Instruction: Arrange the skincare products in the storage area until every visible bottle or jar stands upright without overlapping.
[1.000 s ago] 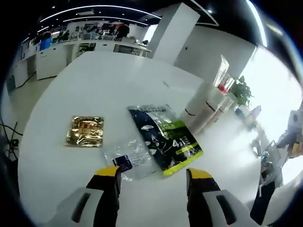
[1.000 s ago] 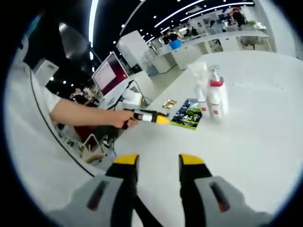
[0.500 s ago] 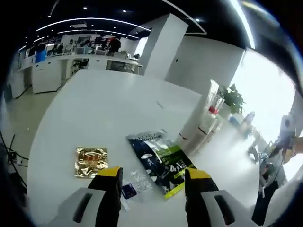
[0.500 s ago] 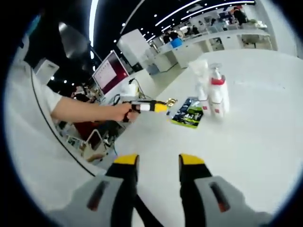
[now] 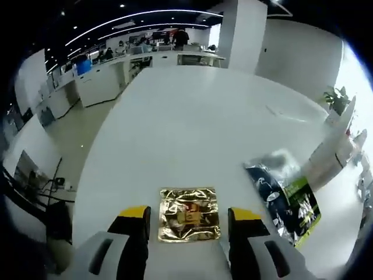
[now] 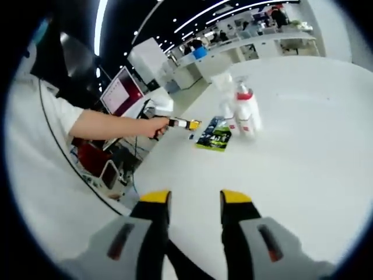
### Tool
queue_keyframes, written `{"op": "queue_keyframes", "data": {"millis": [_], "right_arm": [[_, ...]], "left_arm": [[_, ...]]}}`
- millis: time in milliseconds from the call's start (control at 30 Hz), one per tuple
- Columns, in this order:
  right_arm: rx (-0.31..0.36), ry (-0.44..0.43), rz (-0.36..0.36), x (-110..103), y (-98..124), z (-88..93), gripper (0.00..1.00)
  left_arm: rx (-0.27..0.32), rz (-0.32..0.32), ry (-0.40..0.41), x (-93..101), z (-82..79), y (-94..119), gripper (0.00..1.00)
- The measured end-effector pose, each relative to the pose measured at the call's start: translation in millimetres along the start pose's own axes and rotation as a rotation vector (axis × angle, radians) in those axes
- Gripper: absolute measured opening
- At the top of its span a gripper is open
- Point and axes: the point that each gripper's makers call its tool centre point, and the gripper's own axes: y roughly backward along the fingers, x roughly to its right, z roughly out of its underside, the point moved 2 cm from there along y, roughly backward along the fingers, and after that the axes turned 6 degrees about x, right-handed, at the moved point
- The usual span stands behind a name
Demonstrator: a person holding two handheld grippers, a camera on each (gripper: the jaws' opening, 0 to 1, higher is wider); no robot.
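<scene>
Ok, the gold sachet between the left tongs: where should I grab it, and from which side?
The gold sachet lies flat on the white table, squarely between the open left tongs. Being thin and flat, it probably offers no body to pinch, so come down from above at a low angle, take its near edge, and lift. The dark green packet lies apart to the right, so it should not interfere.

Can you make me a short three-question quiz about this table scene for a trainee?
1. True or false: the gold sachet lies flat on the white table between the jaws of the left tool.
2. Which is nearer the pump bottles in the right gripper view? A) the dark green-and-black packet B) the right tool
3. Fill in: both tools hold ____.

Key: 1 true. 2 A. 3 nothing; both are open.
</scene>
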Motion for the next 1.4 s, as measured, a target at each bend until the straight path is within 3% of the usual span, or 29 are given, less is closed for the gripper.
{"op": "queue_keyframes", "data": {"millis": [33, 133, 233, 267, 433, 800, 833, 867, 900, 933, 967, 1100, 1133, 1233, 1300, 1400], "right_arm": [[-0.001, 0.001, 0.003, 1, 0, -0.1, 0.35], [0.000, -0.001, 0.006, 2, 0, -1.1, 0.35], [-0.005, 0.002, 0.005, 3, -1, 0.1, 0.35], [-0.006, 0.001, 0.003, 2, -2, 0.3, 0.35], [-0.006, 0.007, -0.001, 1, -3, 1.8, 0.35], [-0.004, -0.010, 0.030, 1, 9, 14.4, 0.35], [-0.005, -0.013, 0.031, 1, 10, 15.9, 0.35], [-0.005, -0.015, 0.033, 1, 10, 16.1, 0.35], [-0.007, -0.015, 0.034, 1, 11, 16.3, 0.35], [-0.007, -0.014, 0.034, 0, 11, 16.4, 0.35], [-0.007, -0.007, 0.035, -1, 12, 16.2, 0.35], [-0.002, -0.008, 0.031, -4, 13, 15.6, 0.35], [-0.013, 0.004, 0.025, -5, 13, 16.6, 0.35], [-0.003, 0.001, 0.009, -7, 10, 13.5, 0.35], [0.001, 0.004, -0.006, -8, 6, 10.4, 0.35], [-0.005, 0.027, -0.047, -12, -5, 6.3, 0.35]], "left_arm": [[0.032, -0.008, 0.004, -0.4, -4.3, -2, 0.56], [0.012, -0.016, 0.035, 3.3, 1.3, 0, 0.54], [0.051, 0.003, 0.023, 10.4, -2.6, 2, 0.43], [0.034, -0.024, 0.064, 6.9, 0.2, 4, 0.43], [0.033, -0.022, 0.049, 4.0, 1.4, 5, 0.40], [0.092, -0.009, 0.034, -4.3, -1.7, 9, 0.35], [0.093, -0.008, 0.035, -4.1, -2.0, 9, 0.33], [0.083, -0.021, 0.042, -6.6, -0.1, 13, 0.10], [-0.027, -0.020, -0.058, -13.9, 19.0, 25, 0.02], [0.079, -0.077, -0.091, -23.6, 5.1, 18, 0.01], [0.115, -0.027, 0.008, -14.5, 7.4, 13, 0.01], [0.074, 0.002, 0.030, -13.6, 7.3, 13, 0.01], [0.054, -0.003, 0.119, -14.9, 9.8, 14, 0.01], [0.151, 0.004, 0.195, -18.5, -0.2, 32, 0.01], [0.158, 0.027, 0.201, -15.2, -3.8, 42, 0.01], [0.220, 0.064, 0.243, -7.9, -16.8, 59, 0.01]]}}
